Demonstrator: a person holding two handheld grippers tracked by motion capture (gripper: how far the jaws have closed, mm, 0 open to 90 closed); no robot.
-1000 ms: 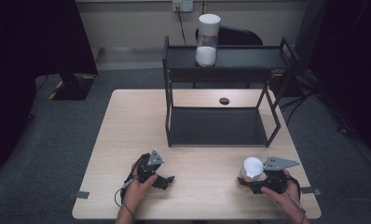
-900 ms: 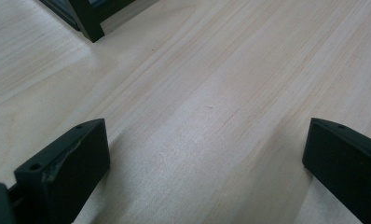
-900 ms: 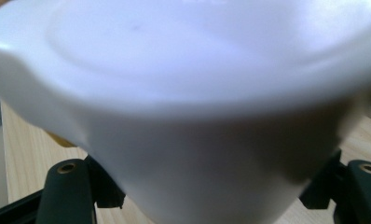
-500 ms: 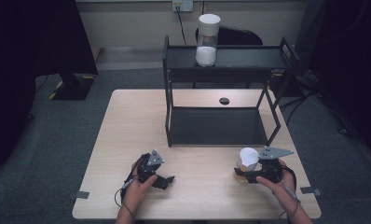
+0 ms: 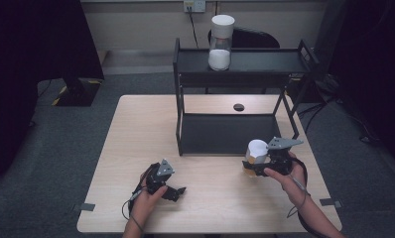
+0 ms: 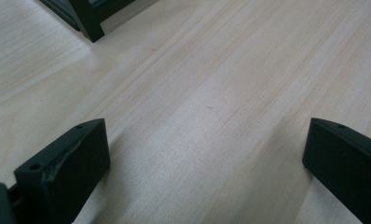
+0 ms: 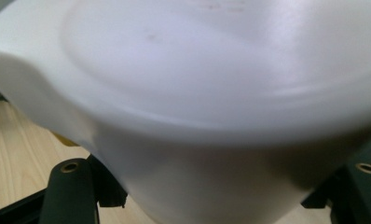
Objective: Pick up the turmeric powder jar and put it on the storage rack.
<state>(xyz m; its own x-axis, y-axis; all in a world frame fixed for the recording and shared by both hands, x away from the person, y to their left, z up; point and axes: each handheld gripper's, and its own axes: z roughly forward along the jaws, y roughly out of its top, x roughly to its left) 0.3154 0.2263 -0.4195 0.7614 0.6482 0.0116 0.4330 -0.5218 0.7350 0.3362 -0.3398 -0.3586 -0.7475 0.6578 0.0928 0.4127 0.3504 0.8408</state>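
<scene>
A small jar [image 5: 255, 150] with a white lid and yellowish contents is gripped at its side by my right gripper [image 5: 250, 167], which is shut on it just in front of the black rack. In the right gripper view the jar [image 7: 221, 93] looms white and blurred between the two black jaws. My left gripper [image 5: 175, 191] rests low over the table near the front edge, jaws wide apart. In its own view, the left gripper [image 6: 207, 158] has only bare wood between its fingers [image 6: 65, 172].
A black two-level rack [image 5: 255, 62] stands at the back of the light wooden table [image 5: 136, 129]. A taller clear jar [image 5: 220, 47] with a white lid and white contents sits on the rack's top shelf. A dark round hole [image 5: 238, 107] lies behind the lower shelf [image 5: 225, 134].
My right gripper has carried the jar up and away from the front edge, toward the rack and slightly left. The left gripper has stayed put.
</scene>
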